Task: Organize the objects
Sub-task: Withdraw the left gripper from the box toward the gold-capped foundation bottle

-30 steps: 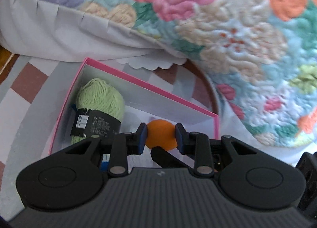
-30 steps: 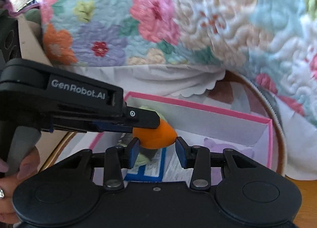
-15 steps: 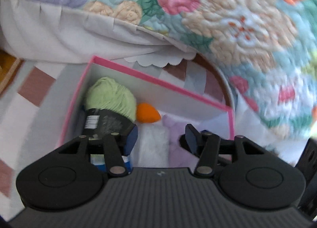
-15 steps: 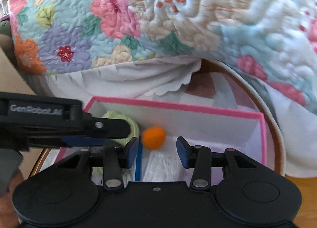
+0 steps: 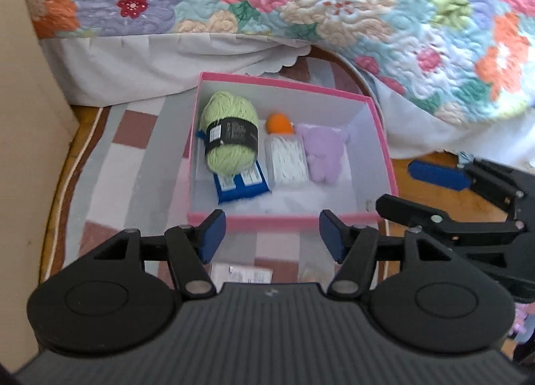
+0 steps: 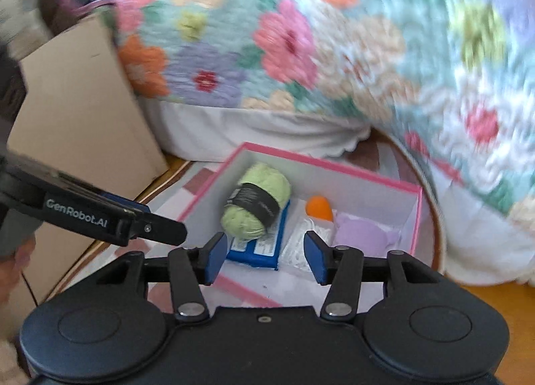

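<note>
**Coach:** Both grippers are free now. Your left gripper [image 5: 271, 235] has just been opening and its jaws stand about half apart with nothing between them; the same goes for your right gripper [image 6: 264, 258].

**Operator:** Where's the orange ball?

**Coach:** Ahead of both grippers, inside the pink box [image 5: 381, 137], resting at the far wall. It sits just right of the green yarn [image 5: 230, 132] and touches the far end of the white packet [image 5: 287, 161]; the purple plush [image 5: 323, 154] lies just right of that. The blue pack [image 5: 240, 186] lies under the yarn.

**Operator:** So what makes a clean retreat?

**Coach:** Judging from this, the drop looks done, so keep your jaws parted and clear the near rim without nudging it. From the left wrist, your right gripper sits close on the right, so I'd keep the two from knocking.

**Operator:** Next item?

**Coach:** Something pale lies on the rug [image 5: 110, 164] just beneath your left gripper; I can't tell what it is.
</note>
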The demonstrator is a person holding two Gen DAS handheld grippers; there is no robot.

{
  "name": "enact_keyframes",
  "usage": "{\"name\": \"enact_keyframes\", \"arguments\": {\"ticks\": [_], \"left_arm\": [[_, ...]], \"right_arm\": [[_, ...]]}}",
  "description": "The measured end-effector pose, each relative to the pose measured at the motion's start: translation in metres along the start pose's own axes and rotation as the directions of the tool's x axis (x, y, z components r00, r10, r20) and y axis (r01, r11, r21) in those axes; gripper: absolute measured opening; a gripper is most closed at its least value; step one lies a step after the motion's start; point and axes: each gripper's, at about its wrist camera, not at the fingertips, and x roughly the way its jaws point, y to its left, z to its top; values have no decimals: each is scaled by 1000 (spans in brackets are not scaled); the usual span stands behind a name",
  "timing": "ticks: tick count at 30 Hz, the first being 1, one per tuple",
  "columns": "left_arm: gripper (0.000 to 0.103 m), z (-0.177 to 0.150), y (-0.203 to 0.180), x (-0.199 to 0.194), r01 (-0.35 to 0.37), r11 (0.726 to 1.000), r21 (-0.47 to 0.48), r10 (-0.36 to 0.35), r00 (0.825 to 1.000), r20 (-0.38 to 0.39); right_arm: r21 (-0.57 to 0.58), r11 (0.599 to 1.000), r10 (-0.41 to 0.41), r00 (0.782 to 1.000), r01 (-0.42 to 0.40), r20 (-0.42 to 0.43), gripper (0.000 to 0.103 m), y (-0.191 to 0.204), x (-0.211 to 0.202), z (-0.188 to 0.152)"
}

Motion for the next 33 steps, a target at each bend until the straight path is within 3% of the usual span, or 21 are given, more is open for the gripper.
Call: {"name": "enact_keyframes", "arguments": {"ticks": [7,16,23,27,33], "left_arm": [[62,-39,-2,-39,28,999,40,-27,999,-26],[70,-80,1,-35,79,996,50,-78,997,-28],[68,-97,-2,1,143,986,82,-139,989,-52],[68,-105,-6,30,167,981,98,-161,985,-66],[64,-119,2,76,227,972,57,-222,972,-74]], "right_arm": [[-30,998,60,997,-62,-46,67,32,-44,-14],[-46,991,122,989,-126,-80,86,65,-52,-73],[-14,996,91,991,-93,-95,86,81,-27,-116],[27,1000,2,995,1,-101,86,81,-2,-135],[69,996,-59,995,65,-79,86,73,28,-157]]}}
